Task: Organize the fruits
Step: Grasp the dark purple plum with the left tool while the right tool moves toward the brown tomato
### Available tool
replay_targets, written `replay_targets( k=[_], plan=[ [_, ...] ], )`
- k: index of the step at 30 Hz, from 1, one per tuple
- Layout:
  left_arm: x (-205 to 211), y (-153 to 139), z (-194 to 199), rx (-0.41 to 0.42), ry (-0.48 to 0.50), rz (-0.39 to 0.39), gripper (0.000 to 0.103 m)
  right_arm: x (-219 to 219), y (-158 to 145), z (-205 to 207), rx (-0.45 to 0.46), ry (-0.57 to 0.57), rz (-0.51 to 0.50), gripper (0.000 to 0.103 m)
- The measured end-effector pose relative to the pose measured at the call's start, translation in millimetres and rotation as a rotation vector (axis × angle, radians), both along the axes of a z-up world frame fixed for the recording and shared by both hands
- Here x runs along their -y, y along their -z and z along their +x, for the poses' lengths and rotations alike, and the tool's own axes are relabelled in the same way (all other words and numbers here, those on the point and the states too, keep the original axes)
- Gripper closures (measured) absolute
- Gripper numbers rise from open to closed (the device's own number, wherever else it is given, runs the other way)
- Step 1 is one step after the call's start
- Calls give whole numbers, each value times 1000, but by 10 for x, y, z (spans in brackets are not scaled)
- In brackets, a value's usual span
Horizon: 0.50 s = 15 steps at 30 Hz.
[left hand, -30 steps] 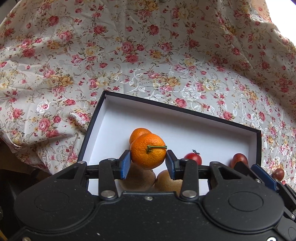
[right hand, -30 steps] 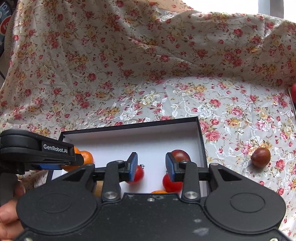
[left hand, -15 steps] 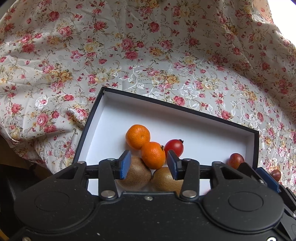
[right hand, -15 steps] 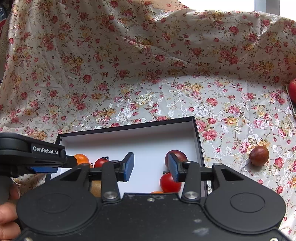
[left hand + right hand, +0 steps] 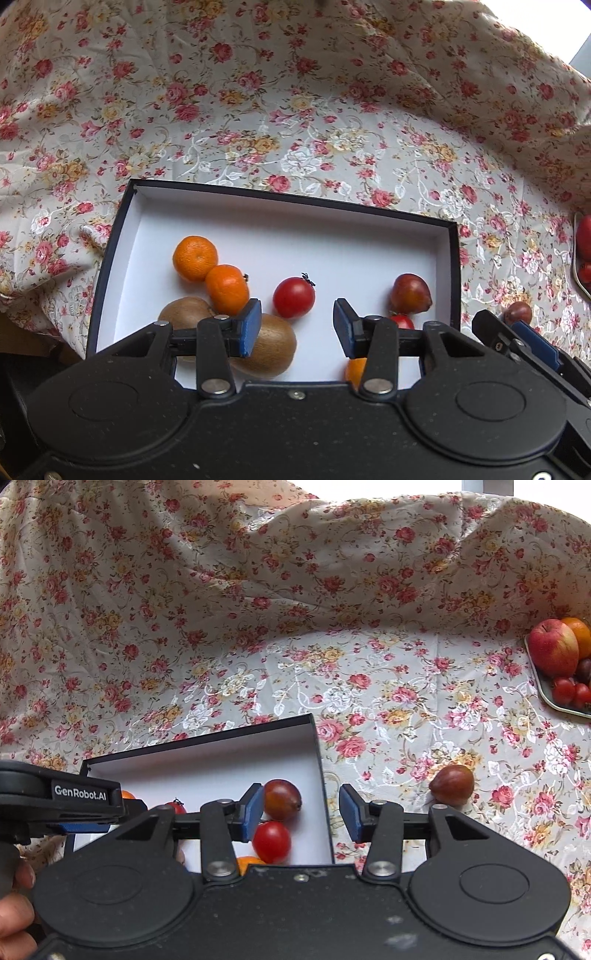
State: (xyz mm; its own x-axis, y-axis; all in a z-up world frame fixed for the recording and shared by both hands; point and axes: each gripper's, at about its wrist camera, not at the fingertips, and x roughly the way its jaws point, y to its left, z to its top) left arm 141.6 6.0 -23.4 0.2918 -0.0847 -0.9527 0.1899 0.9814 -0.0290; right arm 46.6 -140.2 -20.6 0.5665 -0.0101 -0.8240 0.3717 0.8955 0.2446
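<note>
A black box with a white inside lies on the floral cloth. It holds two oranges, two kiwis, a red tomato and a dark red fruit. My left gripper is open and empty above the box's near side. My right gripper is open and empty over the box's right wall. A loose dark red fruit lies on the cloth to the right of the box. Inside the box, the right wrist view shows another tomato.
A tray at the far right holds an apple, an orange and small tomatoes. The floral cloth rises in folds behind the box. A hand holds the left gripper's handle.
My left gripper opened and let the orange go into the box beside the other orange, then drew back. My right gripper moved right, toward the loose dark fruit.
</note>
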Motion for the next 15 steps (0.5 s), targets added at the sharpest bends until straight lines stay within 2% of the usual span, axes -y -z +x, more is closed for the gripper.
replay_targets(
  k=[15],
  plan=[
    [810, 56, -401, -30, 196, 17, 51, 757, 10, -414, -83, 158, 8, 54]
  ],
)
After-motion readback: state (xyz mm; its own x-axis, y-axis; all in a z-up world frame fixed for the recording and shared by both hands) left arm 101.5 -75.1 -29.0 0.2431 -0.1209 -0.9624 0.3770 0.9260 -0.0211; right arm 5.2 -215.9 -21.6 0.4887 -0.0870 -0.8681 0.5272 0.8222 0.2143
